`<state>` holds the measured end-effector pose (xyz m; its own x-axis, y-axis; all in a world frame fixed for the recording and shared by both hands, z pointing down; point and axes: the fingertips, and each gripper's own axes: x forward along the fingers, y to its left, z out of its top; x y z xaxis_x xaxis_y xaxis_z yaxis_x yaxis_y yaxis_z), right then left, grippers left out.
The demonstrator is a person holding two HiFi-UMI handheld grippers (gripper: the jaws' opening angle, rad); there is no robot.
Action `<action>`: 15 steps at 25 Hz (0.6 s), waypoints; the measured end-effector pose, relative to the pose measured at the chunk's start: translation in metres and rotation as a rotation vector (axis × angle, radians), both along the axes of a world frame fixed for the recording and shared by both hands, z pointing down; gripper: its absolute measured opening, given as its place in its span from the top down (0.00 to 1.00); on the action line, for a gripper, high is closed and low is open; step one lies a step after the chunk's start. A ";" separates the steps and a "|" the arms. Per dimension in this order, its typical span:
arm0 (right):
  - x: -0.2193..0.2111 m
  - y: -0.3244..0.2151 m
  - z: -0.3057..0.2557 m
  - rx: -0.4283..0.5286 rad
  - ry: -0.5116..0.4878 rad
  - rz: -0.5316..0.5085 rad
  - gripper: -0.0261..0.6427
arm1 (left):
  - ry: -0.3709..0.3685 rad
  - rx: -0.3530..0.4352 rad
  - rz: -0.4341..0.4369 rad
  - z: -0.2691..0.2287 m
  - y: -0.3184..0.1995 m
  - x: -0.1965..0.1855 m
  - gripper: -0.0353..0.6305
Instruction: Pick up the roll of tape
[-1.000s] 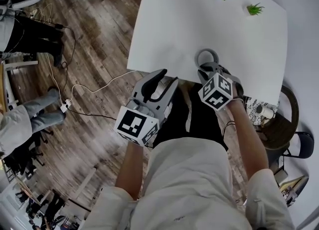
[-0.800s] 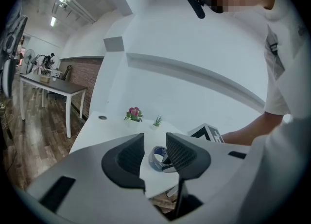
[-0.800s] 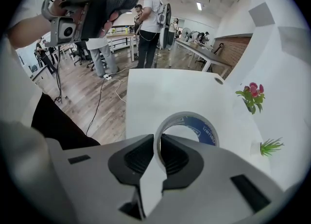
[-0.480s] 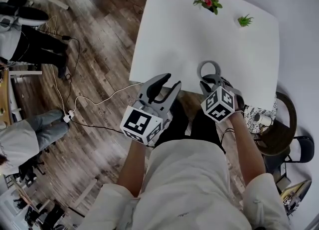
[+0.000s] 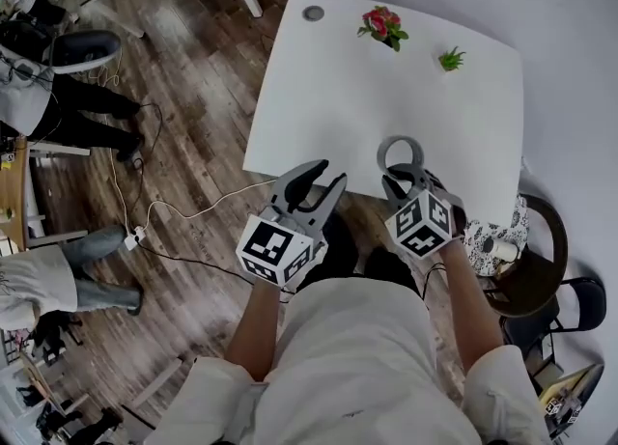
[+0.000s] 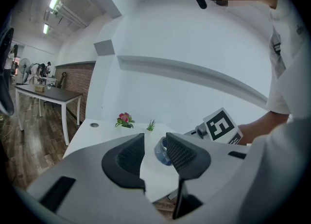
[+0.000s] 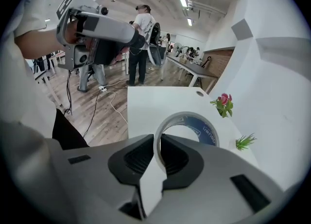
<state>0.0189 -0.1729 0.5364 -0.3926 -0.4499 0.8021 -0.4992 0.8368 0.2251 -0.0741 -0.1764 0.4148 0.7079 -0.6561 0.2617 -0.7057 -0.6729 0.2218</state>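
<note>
The right gripper [image 7: 156, 143] clamps the wall of the roll of tape [image 7: 204, 127], one jaw inside the ring for a firm hold, apparently lifting it above the bench's [image 5: 319, 96] near edge. The left gripper [image 6: 155, 141] hangs open and empty, left of it.

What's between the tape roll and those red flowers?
Nothing: in the head view, only bare white table lies between the roll of tape, held in the right tongs, and the red flowers.
</note>
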 end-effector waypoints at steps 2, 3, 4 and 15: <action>0.008 0.006 -0.007 0.010 -0.020 0.009 0.89 | -0.005 0.003 -0.001 -0.003 0.005 0.009 0.72; 0.012 0.008 -0.011 0.017 -0.032 0.014 0.89 | -0.005 0.005 -0.003 -0.004 0.007 0.014 0.72; 0.016 0.009 -0.014 0.025 -0.044 0.019 0.89 | -0.003 0.008 -0.007 -0.006 0.008 0.018 0.72; 0.052 0.038 -0.047 0.078 -0.144 0.037 0.89 | -0.005 0.018 -0.035 -0.021 0.037 0.060 0.73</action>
